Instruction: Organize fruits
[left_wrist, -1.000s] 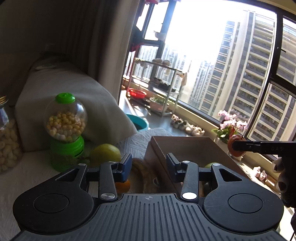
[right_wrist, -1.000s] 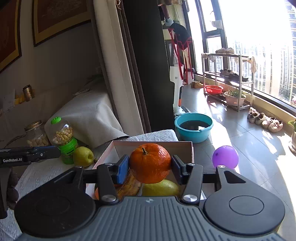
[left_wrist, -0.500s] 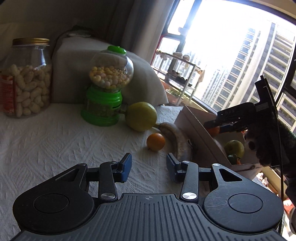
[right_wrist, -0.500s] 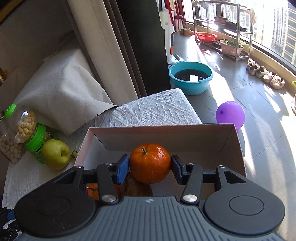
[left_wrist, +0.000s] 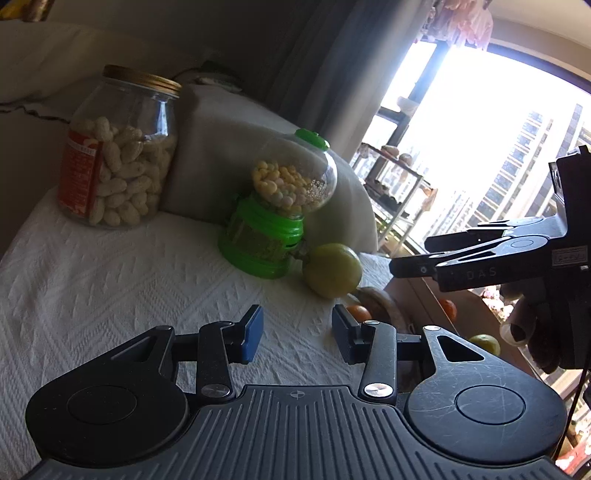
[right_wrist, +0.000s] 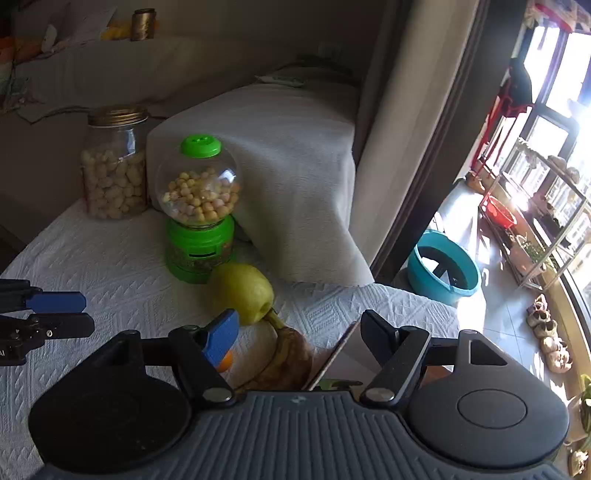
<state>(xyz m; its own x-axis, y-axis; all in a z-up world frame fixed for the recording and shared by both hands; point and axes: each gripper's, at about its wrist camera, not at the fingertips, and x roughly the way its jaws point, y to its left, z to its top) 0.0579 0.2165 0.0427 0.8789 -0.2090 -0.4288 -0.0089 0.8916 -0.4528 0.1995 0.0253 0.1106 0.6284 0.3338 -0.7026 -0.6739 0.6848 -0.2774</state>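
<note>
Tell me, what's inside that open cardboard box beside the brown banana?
In the left wrist view, the cardboard box holds an orange fruit and a yellow-green fruit. The box wall and the right gripper above hide the rest of the inside.

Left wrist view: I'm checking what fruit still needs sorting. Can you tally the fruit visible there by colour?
Orange: 2 (small orange outside the box, orange inside it)
Yellow-green: 2 (pear outside, green fruit inside)
Brown: 1 (banana outside)
Total: 5
</note>
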